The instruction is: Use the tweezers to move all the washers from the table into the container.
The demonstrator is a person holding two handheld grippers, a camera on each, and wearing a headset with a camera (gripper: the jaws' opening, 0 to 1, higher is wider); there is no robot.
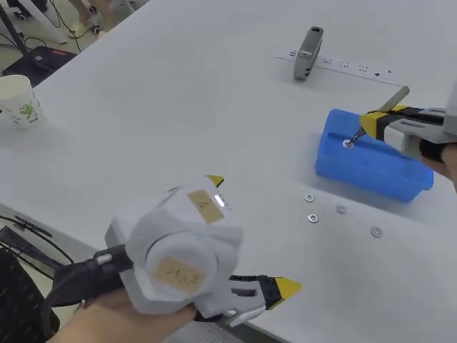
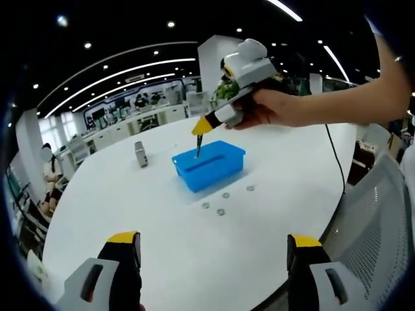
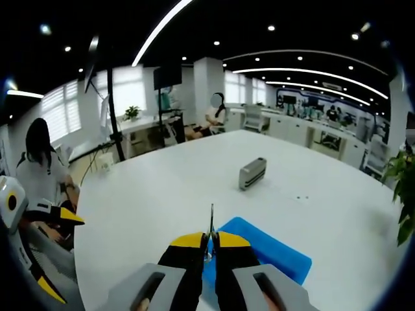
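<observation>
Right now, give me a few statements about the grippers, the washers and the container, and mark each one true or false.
1. Four washers lie on the table, outside the blue container. True.
2. The right gripper is open and empty. False: it is shut on the tweezers.
3. The tweezers' tips hang over the blue container. True.
4. The left gripper grips a washer. False: its jaws stand wide apart with nothing between them.
5. The paper cup stands inside the container. False: it stands on the table, far from the container.
</observation>
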